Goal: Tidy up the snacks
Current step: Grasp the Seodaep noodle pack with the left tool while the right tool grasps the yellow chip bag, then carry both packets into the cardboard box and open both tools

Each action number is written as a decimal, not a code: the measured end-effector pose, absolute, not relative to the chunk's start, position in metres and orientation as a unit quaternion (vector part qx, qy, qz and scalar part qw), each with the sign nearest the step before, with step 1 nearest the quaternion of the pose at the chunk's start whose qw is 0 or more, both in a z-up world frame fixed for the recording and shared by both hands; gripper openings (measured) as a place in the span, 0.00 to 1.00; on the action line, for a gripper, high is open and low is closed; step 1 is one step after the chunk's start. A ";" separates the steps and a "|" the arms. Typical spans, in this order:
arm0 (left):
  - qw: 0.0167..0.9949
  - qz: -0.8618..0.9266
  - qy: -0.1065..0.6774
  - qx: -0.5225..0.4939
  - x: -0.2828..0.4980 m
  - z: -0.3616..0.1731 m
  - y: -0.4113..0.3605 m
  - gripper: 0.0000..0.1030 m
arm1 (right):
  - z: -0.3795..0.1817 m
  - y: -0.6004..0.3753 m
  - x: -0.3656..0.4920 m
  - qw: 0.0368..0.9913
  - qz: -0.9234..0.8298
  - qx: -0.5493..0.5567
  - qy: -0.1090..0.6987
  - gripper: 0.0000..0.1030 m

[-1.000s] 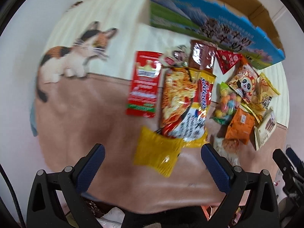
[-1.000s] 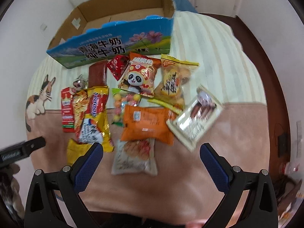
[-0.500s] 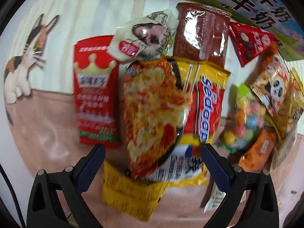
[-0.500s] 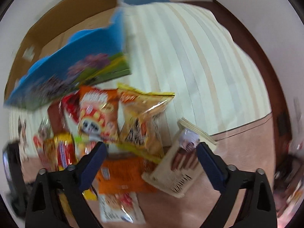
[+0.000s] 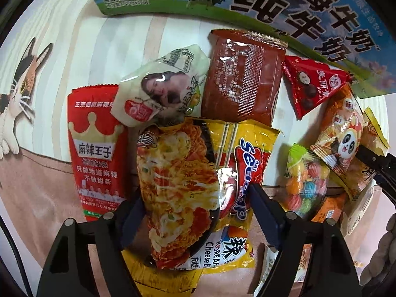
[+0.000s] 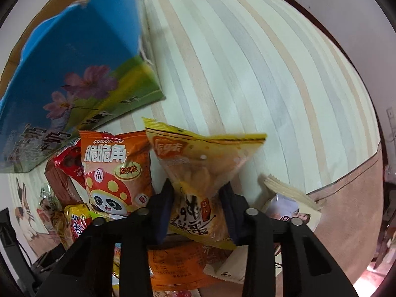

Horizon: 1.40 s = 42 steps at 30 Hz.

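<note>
The step in hand is the pick-up of two snacks at once. The left gripper (image 5: 195, 205) is closing its jaws around the noodle packet (image 5: 183, 188), which lies between them on top of a yellow bag (image 5: 158, 274); the pads seem to touch its sides, but the grip is not yet firm. The right gripper (image 6: 198, 208) is closing too, and its jaws already pinch the yellow chip bag (image 6: 198, 173) at its waist. The open milk carton box (image 6: 74, 74) stands beyond both grippers, behind the other snacks. The next move probably calls for lifting both packets clear of the pile and carrying them forward to the box, without dragging neighbours
</note>
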State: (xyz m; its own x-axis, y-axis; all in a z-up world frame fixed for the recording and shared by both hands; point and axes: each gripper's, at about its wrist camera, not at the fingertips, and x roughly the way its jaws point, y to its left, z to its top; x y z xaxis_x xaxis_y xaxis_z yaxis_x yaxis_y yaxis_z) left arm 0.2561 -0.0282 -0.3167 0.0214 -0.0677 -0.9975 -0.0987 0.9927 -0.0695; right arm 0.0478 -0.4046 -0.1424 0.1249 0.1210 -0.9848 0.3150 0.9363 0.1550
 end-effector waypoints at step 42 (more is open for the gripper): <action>0.826 -0.061 0.559 -0.048 0.161 -0.008 -0.029 0.84 | 0.050 -0.449 0.038 0.748 0.165 0.182 0.616 0.29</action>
State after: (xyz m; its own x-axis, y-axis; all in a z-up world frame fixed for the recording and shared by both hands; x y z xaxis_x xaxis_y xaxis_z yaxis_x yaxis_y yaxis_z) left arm 0.1605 -0.0294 -0.0080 0.3687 -0.1543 -0.9167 0.0473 0.9880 -0.1472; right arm 0.0380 -0.4486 0.0504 0.1855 0.4720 -0.8619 -0.0222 0.8789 0.4766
